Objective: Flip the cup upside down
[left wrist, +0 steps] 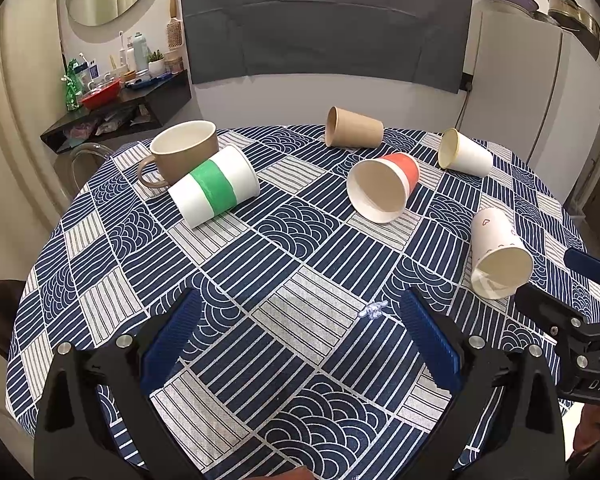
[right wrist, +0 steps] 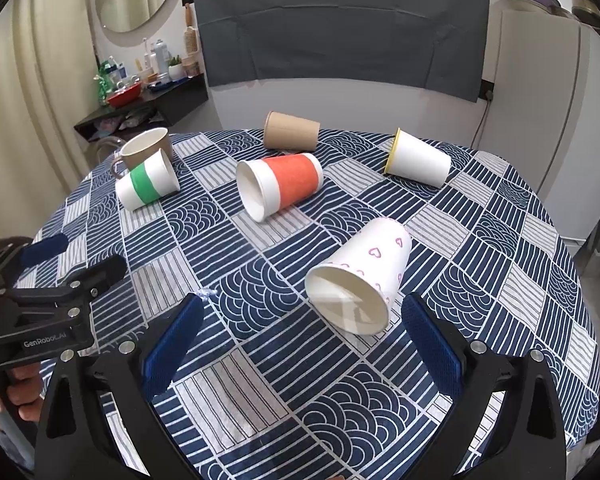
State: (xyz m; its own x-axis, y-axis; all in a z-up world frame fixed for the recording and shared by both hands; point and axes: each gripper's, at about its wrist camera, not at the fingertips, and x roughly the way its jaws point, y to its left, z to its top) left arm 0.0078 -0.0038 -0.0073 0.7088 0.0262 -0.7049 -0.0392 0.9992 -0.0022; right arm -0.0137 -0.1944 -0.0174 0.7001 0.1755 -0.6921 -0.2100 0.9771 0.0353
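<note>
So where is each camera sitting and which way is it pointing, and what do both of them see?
Left wrist: on the left gripper, facing forward across the table; its open blue fingers show, with the right gripper at its right edge.
Right wrist: on the right gripper, facing the heart-print cup; its open fingers show, plus the left gripper at left.
Shared: the heart-print cup, orange cup and mug.
</note>
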